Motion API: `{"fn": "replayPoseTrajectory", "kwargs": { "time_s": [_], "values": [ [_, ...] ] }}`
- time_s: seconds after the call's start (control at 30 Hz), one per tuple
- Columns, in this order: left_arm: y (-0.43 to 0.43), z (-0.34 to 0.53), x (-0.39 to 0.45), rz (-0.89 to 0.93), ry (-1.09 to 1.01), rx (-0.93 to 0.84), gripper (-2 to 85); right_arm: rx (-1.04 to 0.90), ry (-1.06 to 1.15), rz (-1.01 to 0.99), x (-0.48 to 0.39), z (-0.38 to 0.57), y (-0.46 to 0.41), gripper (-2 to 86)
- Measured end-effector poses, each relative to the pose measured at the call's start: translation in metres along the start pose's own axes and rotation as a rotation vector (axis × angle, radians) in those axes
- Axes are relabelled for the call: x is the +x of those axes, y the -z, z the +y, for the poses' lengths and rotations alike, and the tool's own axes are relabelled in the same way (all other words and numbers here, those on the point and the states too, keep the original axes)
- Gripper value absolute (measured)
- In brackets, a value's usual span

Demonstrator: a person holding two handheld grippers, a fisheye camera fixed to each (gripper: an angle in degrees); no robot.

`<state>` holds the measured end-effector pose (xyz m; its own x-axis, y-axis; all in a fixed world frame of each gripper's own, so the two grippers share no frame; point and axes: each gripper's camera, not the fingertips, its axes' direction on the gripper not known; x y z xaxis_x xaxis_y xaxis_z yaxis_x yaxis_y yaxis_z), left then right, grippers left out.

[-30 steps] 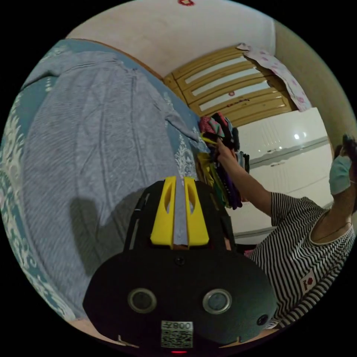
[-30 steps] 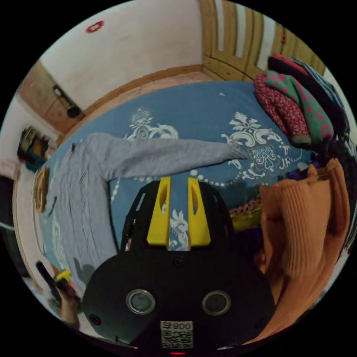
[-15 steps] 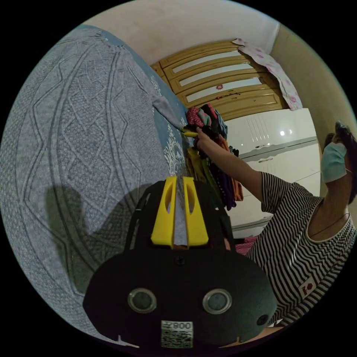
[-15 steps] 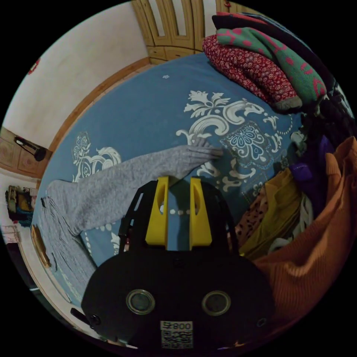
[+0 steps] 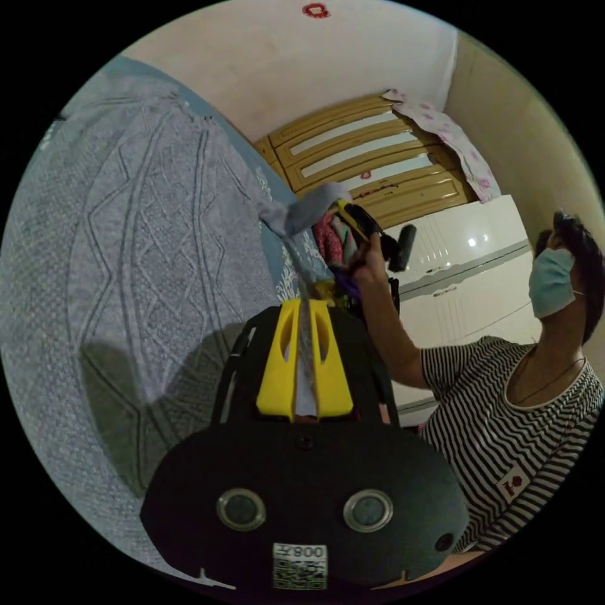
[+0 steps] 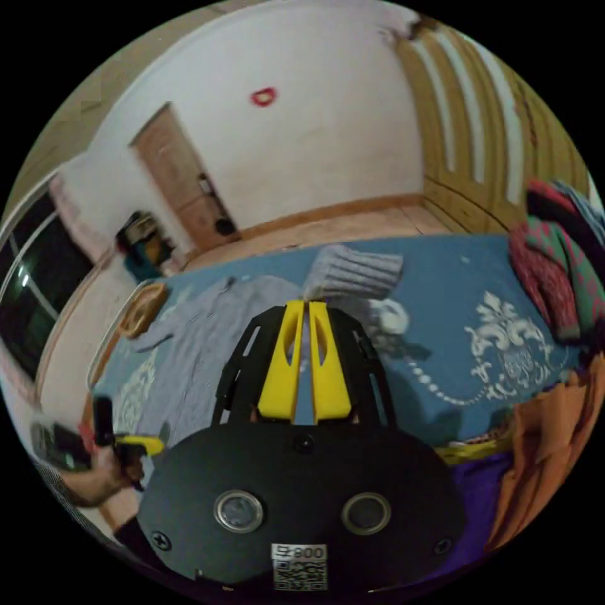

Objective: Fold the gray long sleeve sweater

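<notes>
The gray cable-knit sweater [image 5: 138, 271] lies flat on the blue patterned bedspread [image 6: 454, 296]. My left gripper [image 5: 305, 307] hovers low at its near edge, jaws nearly together with gray fabric pinched between them. It also appears at the lower left of the right gripper view as the left gripper [image 6: 140, 445], at the sweater's hem. My right gripper [image 6: 307, 306] is shut on the end of one sleeve; the ribbed cuff [image 6: 356, 271] hangs lifted off the bed. In the left gripper view the right gripper [image 5: 354, 217] holds that cuff [image 5: 305, 211] in the air.
A heap of coloured clothes [image 6: 558, 271] sits at the bed's right end, with an orange garment [image 6: 548, 428] nearer. A wooden wardrobe [image 5: 365, 164] and a white cabinet [image 5: 466, 252] stand behind. A person in a striped shirt [image 5: 498, 409] is beside the bed.
My right gripper has shut on the sleeve's end and raised it off the bedspread, swinging back toward the sweater's body. The left gripper stays at the hem.
</notes>
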<state>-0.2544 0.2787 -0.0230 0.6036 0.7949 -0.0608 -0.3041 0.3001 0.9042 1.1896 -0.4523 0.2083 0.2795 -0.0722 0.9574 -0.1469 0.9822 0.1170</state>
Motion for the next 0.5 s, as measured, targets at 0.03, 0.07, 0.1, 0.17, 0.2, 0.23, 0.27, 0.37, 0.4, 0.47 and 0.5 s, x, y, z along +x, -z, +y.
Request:
{"fn": "replayPoseTrajectory", "kwargs": {
  "time_s": [0.03,0.07,0.1,0.17,0.2,0.23,0.27,0.37,0.4,0.47,0.5],
  "values": [
    [0.005,-0.001,-0.003,0.001,0.0,0.02,3.9,0.016,0.105,-0.053,-0.051,0.019,0.004,1.8],
    [0.013,-0.002,-0.01,0.003,0.004,0.057,4.5,0.011,0.215,-0.111,-0.1,0.043,0.0,2.1],
    [0.021,-0.003,-0.019,0.001,0.019,0.089,5.2,-0.002,0.259,-0.118,-0.122,0.057,-0.004,2.3],
    [0.03,-0.001,-0.035,0.014,0.047,0.134,6.4,-0.073,0.327,-0.094,-0.186,0.113,-0.034,3.5],
    [0.033,0.001,-0.047,0.021,0.077,0.153,7.2,-0.102,0.343,-0.095,-0.198,0.127,-0.042,3.8],
    [0.034,0.002,-0.053,0.022,0.092,0.161,7.6,-0.171,0.367,-0.109,-0.217,0.152,-0.056,4.4],
    [0.035,0.004,-0.064,0.021,0.105,0.17,8.0,-0.217,0.381,-0.145,-0.23,0.176,-0.065,4.7],
    [0.028,0.001,-0.088,-0.016,0.115,0.142,9.2,-0.273,0.391,-0.17,-0.242,0.213,-0.073,5.9],
    [0.024,-0.003,-0.097,-0.03,0.117,0.128,9.6,-0.277,0.38,-0.174,-0.24,0.216,-0.074,6.1],
    [0.019,-0.009,-0.108,-0.064,0.113,0.124,10.2,-0.288,0.327,-0.243,-0.229,0.223,-0.078,6.7],
    [0.017,-0.014,-0.112,-0.093,0.099,0.13,10.5,-0.297,0.324,-0.258,-0.228,0.224,-0.081,7.0]
  ]
}}
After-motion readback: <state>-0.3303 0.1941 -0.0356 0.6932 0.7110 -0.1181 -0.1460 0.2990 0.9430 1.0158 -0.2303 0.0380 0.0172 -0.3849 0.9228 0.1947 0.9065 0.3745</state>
